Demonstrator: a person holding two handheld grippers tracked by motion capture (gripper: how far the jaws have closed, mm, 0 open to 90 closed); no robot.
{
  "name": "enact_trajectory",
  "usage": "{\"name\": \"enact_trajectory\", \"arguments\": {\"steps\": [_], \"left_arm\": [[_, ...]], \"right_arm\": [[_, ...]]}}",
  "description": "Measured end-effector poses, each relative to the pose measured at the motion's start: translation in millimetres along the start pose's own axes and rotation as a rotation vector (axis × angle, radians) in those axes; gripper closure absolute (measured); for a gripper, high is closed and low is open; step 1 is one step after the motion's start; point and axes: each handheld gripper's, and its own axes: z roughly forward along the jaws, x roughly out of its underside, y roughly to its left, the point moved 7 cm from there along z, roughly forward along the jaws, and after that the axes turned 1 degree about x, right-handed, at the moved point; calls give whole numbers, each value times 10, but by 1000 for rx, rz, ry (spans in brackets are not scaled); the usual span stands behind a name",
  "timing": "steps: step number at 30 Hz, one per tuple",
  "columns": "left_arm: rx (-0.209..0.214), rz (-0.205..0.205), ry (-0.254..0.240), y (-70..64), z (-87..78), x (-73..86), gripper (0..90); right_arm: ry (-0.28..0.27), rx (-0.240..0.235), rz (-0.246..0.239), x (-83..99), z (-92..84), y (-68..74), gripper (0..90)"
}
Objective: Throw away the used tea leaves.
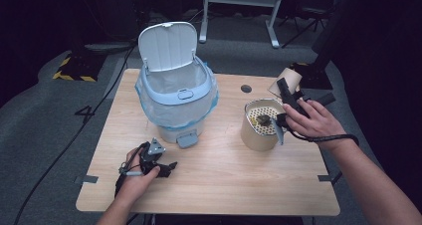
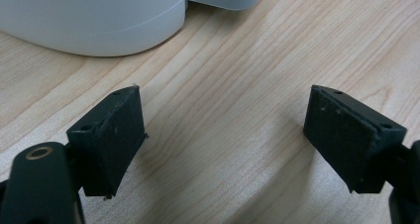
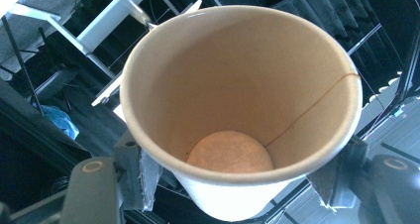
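Two claws are working here: the right claw (image 1: pixel 288 93) is gripping a paper cup (image 3: pixel 237 110), tipped beside the strainer pot (image 1: pixel 260 125). The left claw (image 2: pixel 225 140) is resting open on the table (image 2: pixel 223 85), near the bin (image 1: pixel 176 93).

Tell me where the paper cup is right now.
The paper cup is clamped in the right gripper, held in the air at the table's far right, just beyond the tan strainer canister; it looks empty in the right gripper view.

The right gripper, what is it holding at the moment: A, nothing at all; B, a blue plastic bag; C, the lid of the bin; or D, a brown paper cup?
D: in the right gripper view the right gripper has its jaws closed on the wall of an empty brown paper cup, and the high view shows the cup lifted beyond the hand.
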Motion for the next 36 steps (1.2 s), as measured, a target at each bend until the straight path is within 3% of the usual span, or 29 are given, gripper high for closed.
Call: {"name": "enact_trajectory", "arguments": {"steps": [3,5,7,14,19,24,26,29,33,36], "left_arm": [[0,-1,0,0,0,0,163],[0,-1,0,-1,0,0,163],[0,0,0,0,0,0,163],[-1,0,0,1,0,0,162],[0,-1,0,0,0,0,162],[-1,0,0,1,0,0,163],[0,0,0,0,0,0,163],[0,-1,0,0,0,0,163],[0,-1,0,-1,0,0,163],[0,-1,0,0,0,0,162]], "right_arm": [[-11,-21,36,2,8,19,321],[-34,-66,114,7,19,57,318],[-97,-142,294,14,33,92,317],[-223,-362,894,152,30,102,313],[-313,-484,1239,190,6,105,308],[-399,-643,1689,220,-19,130,304],[-450,-689,1835,237,-25,133,303],[-546,-753,1985,241,-36,126,301],[-662,-820,2086,232,-60,96,301],[-716,-873,2162,231,-80,73,301]]}}
